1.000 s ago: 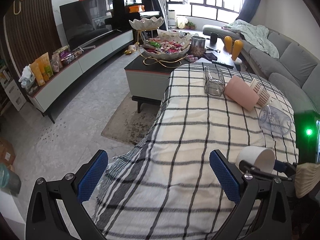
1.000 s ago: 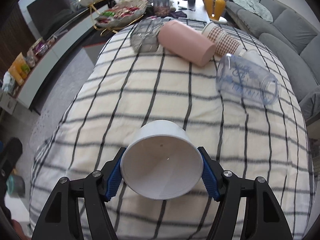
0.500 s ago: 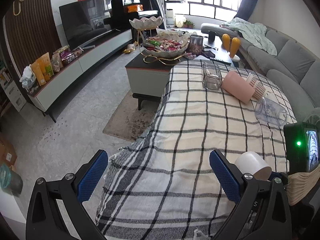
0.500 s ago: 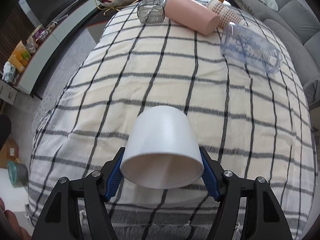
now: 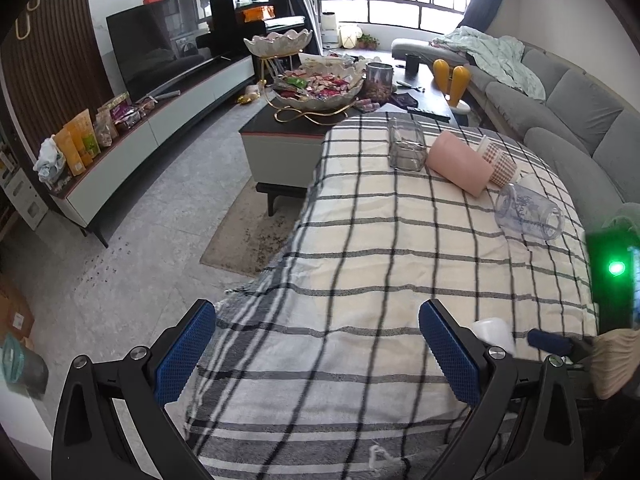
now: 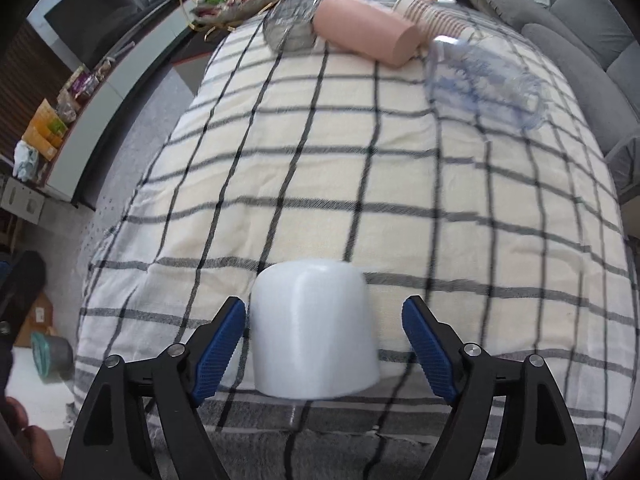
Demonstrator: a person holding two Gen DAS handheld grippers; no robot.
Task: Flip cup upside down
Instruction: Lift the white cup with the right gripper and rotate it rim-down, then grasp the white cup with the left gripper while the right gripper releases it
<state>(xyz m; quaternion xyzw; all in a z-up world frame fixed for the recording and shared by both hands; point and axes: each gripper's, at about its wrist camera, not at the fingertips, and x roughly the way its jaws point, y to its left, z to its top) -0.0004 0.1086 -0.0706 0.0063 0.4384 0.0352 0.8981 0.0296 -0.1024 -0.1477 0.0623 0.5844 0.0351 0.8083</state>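
A white cup (image 6: 314, 330) stands upside down on the checked cloth (image 6: 360, 168), base up, near the front edge. My right gripper (image 6: 324, 344) is open around it; the left pad touches or nearly touches the cup, the right pad stands clear of it. In the left wrist view the white cup (image 5: 494, 334) shows partly behind my right finger. My left gripper (image 5: 316, 350) is open and empty above the cloth's (image 5: 400, 240) front left part.
At the far end lie a pink cup (image 6: 364, 34), a clear printed cup (image 6: 486, 80), a checked paper cup (image 5: 502, 164) and a glass jar (image 5: 406, 148). Beyond are a coffee table with a snack bowl (image 5: 318, 88), a grey sofa (image 5: 580, 120) and a TV unit at left.
The right gripper turned the white cup from mouth-toward-camera to mouth down, set it on the cloth and opened. The left gripper stayed open and shifted only slightly.
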